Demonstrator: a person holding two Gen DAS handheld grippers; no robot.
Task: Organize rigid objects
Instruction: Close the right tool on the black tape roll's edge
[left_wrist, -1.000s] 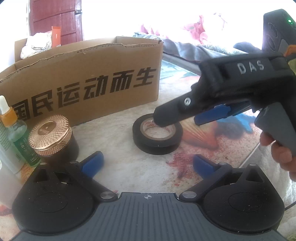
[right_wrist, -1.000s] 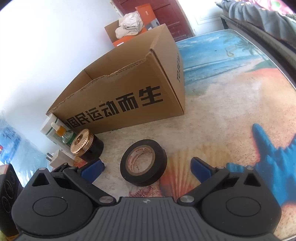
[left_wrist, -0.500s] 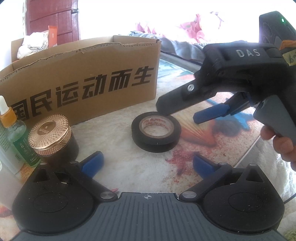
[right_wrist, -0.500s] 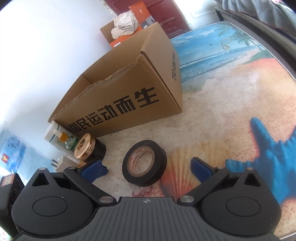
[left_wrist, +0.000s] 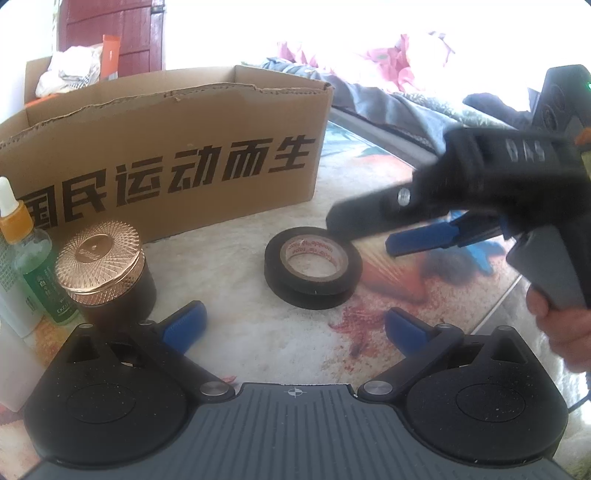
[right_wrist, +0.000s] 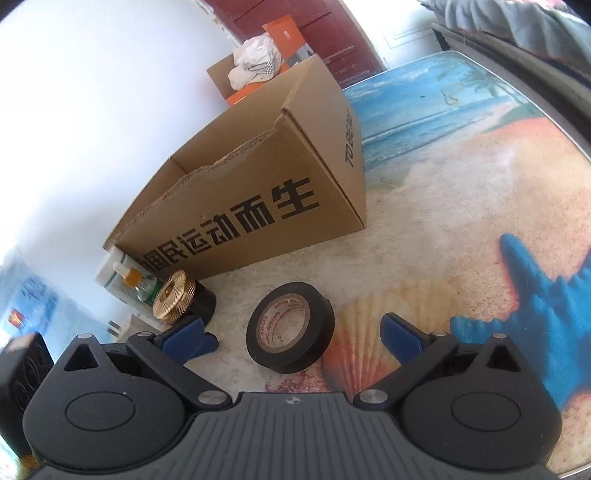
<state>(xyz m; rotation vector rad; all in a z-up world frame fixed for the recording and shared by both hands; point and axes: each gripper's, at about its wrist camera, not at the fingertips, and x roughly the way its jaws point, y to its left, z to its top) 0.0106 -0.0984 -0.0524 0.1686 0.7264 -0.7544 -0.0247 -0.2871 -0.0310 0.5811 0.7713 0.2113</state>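
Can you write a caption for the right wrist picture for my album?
Open right tool poised around a black tape roll lying flat before a cardboard box.

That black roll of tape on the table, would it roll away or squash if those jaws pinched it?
The black tape roll lies flat on its side on the table, so a nudge would likely slide it rather than roll it. Its thick winding around a cardboard core suggests it stays stiff when pinched. Tipped onto its edge, it could probably roll.
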